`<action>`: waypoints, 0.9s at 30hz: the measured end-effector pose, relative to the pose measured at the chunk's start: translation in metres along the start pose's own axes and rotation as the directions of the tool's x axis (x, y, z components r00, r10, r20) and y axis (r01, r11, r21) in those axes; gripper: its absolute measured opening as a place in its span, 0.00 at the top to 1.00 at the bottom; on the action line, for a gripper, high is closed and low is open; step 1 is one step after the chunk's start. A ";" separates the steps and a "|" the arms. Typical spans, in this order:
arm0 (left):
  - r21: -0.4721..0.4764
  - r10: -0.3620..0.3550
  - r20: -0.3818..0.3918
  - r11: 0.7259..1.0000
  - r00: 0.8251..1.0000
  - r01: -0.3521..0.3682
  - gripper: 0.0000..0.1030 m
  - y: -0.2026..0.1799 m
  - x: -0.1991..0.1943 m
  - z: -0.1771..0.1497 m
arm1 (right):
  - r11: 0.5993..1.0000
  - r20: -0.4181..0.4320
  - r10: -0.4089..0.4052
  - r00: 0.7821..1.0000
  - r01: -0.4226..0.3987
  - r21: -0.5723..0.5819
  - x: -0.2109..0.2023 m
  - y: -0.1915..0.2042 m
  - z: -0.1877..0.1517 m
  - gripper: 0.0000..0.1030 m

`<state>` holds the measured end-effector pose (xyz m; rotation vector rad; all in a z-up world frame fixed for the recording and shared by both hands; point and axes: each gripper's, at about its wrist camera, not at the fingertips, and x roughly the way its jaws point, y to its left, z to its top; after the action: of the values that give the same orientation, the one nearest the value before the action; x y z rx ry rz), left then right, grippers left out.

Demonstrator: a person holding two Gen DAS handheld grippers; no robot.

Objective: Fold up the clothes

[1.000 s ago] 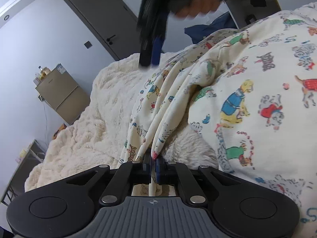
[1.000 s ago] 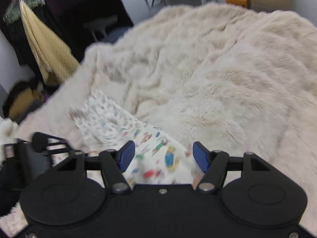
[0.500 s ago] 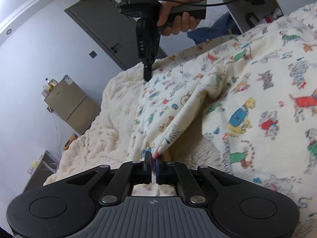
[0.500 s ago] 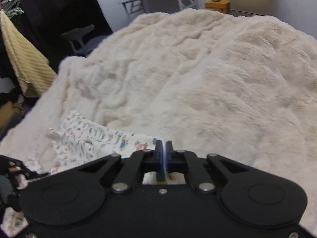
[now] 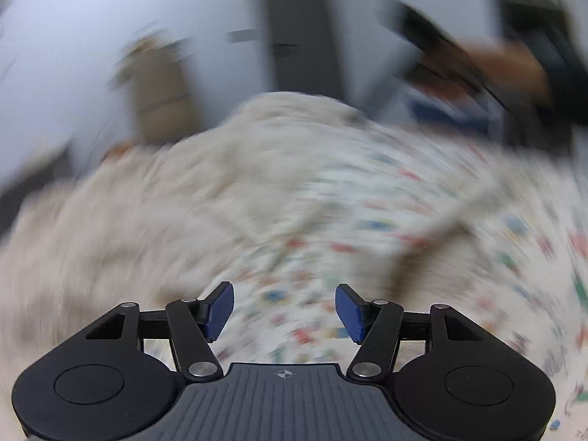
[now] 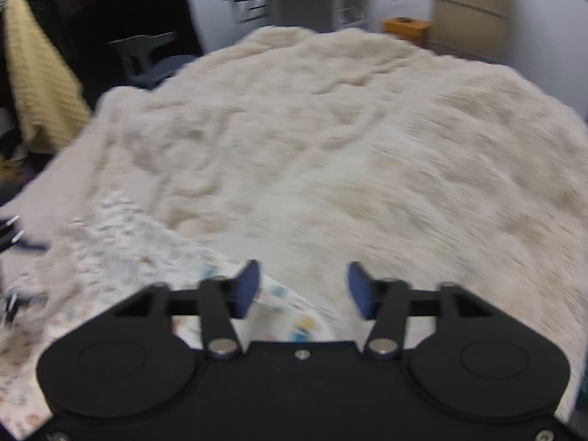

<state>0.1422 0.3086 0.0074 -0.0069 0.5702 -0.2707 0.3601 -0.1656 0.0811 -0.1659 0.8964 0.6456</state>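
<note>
The left wrist view is very blurry. The cloth [image 5: 367, 242] is smeared, so its little pictures are only spots of color. It runs off the right edge. The blanket [image 5: 110, 228] is fuzzy streaks too. A hand [image 5: 503, 62] at the top right is just a brown smudge — what it holds is too blurred to tell.

In the right wrist view the cloth [image 6: 121, 242] is soft and pale. The gripper's black body hides its near part, and the left edge cuts it off. A yellow towel [image 6: 40, 84] is cut off — top and left.

cartoon-print garment [image 5: 386, 228] (cream) lies spread on bed.
</note>
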 end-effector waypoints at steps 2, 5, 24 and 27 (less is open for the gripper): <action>-0.164 0.098 -0.064 0.981 0.993 -0.107 0.36 0.050 0.009 0.002 | 1.000 -0.029 0.019 0.999 -0.019 -0.010 0.009 0.000 0.008 0.42; -0.326 0.199 -0.225 0.907 0.954 -0.267 0.35 0.112 0.034 0.002 | 0.998 -0.113 0.057 0.992 -0.061 -0.032 0.033 0.003 0.018 0.42; -0.277 0.337 -0.101 0.894 0.936 -0.352 0.97 0.190 0.091 0.066 | 0.971 -0.020 0.212 0.977 -0.213 -0.107 0.013 -0.006 0.000 0.96; -0.259 0.549 -0.120 0.787 0.827 -0.560 0.95 0.182 0.103 0.090 | 0.985 0.020 0.123 0.992 -0.119 -0.127 0.017 0.000 0.007 0.94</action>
<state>0.3189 0.4513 0.0133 -0.1108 0.6205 0.3952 0.3730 -0.1552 0.0727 -0.2155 0.8439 0.8161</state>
